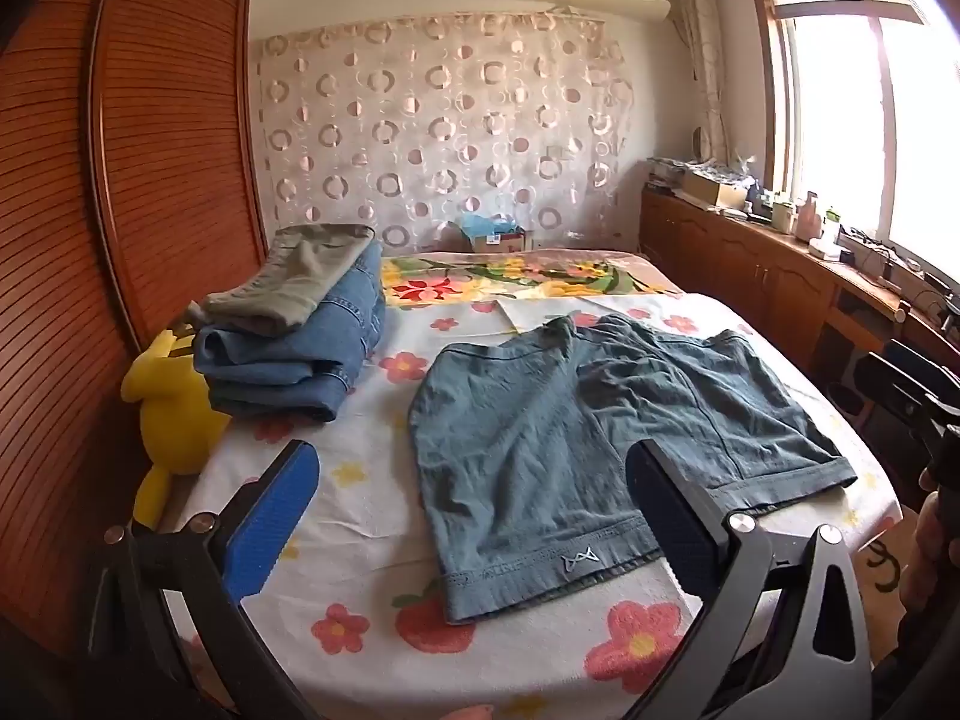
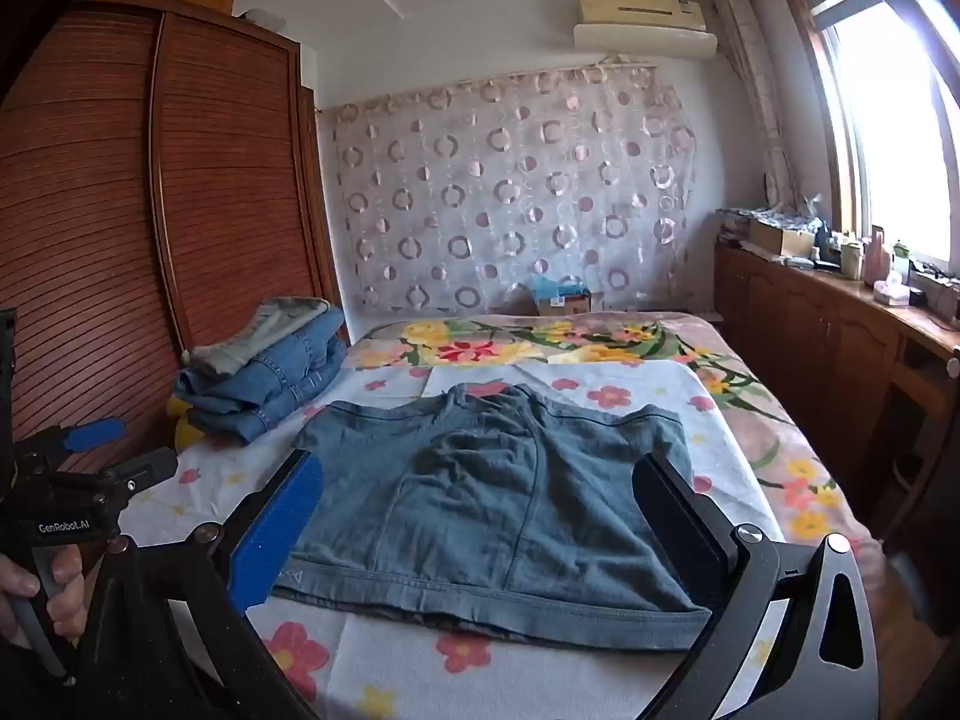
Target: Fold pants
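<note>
Teal pants (image 1: 600, 420): spread flat on flowered bed (image 1: 372, 498); folded denim stack (image 1: 300, 348) beside, near wardrobe (image 1: 90, 240); left claw (image 1: 474, 516) wide open, empty; right claw (image 2: 480, 516) wide open, empty, above pants.

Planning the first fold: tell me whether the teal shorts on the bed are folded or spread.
Spread. The teal shorts lie flat on the floral sheet, both legs side by side, nothing doubled over.
</note>
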`<state>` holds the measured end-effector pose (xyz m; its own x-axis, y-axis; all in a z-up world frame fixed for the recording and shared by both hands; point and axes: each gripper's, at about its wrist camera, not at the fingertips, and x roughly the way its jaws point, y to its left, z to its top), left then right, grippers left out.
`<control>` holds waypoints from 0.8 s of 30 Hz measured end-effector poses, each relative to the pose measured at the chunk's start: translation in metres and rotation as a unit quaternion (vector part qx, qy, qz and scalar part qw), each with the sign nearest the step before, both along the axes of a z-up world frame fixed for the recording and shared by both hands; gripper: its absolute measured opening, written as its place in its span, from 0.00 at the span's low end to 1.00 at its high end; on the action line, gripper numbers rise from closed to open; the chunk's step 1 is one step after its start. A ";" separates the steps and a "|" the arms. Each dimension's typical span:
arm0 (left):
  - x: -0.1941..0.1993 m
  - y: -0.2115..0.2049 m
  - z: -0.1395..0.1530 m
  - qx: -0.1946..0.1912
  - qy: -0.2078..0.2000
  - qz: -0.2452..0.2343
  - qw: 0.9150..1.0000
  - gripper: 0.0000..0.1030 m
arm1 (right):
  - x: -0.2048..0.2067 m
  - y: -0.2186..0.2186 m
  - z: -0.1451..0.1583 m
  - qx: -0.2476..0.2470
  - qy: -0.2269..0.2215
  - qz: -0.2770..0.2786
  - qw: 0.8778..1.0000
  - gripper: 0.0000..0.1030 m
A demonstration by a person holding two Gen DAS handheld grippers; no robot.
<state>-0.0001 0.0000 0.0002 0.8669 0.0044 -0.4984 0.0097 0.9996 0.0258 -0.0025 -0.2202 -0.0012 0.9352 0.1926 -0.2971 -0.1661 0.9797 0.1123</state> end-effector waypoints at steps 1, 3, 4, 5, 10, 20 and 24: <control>0.000 0.000 0.000 0.002 -0.001 0.002 1.000 1.00 | 0.000 -0.001 0.000 0.015 -0.002 -0.001 1.000 1.00; 0.000 -0.001 0.000 0.005 0.002 -0.003 1.000 1.00 | 0.000 0.000 0.000 0.013 -0.002 -0.001 1.000 1.00; 0.001 -0.001 0.000 0.004 0.002 -0.003 1.000 1.00 | 0.000 -0.001 0.000 0.012 -0.003 -0.002 1.000 1.00; 0.001 0.001 0.000 0.000 0.002 -0.003 1.000 1.00 | 0.000 -0.001 0.001 0.012 -0.003 -0.001 1.000 1.00; 0.002 -0.001 0.001 0.000 0.001 -0.005 1.000 1.00 | -0.001 -0.003 -0.002 0.007 0.001 0.001 1.000 1.00; -0.001 -0.004 0.005 0.001 -0.007 -0.006 1.000 0.99 | -0.001 0.003 -0.002 0.000 0.000 0.000 1.000 1.00; -0.006 -0.003 0.008 -0.001 -0.011 -0.004 1.000 1.00 | -0.001 0.003 -0.002 -0.001 -0.001 0.000 1.000 1.00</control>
<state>-0.0065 -0.0029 0.0077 0.8774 -0.0039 -0.4797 0.0179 0.9995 0.0246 -0.0032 -0.2175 -0.0029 0.9358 0.1917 -0.2960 -0.1660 0.9800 0.1096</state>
